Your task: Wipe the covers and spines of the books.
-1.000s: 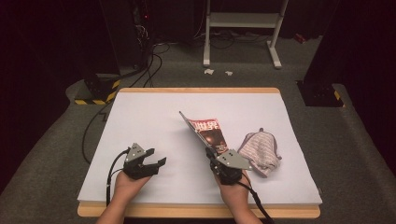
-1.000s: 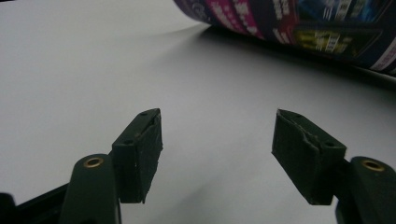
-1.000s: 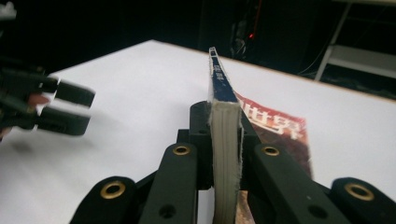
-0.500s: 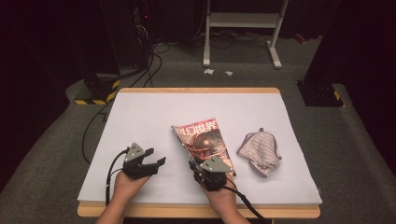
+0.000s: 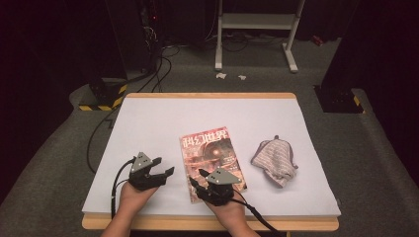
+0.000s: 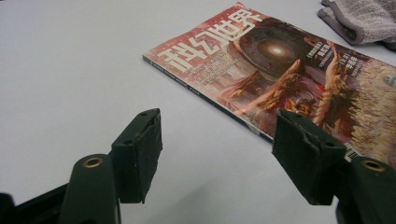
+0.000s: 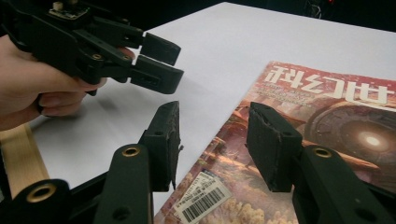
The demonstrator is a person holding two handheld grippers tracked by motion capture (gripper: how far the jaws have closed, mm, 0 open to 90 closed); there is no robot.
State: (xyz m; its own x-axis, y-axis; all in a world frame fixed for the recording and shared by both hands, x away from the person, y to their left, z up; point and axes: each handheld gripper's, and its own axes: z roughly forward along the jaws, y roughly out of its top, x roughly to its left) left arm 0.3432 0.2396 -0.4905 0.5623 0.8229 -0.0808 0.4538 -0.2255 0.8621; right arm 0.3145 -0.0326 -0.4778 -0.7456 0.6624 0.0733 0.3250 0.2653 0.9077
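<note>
magazine (image 5: 211,159) is lying flat on the table (image 5: 148,118) now, cover up, next to the cloth (image 5: 274,162). my right claw (image 7: 212,142) has just been opening over its near corner, nothing pinched. left claw (image 6: 217,154) sits wide and empty beside it. next I'd back the right off cleanly

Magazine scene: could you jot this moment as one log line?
red-covered paper magazine: flat on white table, closed | right gripper: jaws just opened, nothing gripped, over magazine's near corner | left gripper: open, empty | striped grey cloth: untouched
</note>
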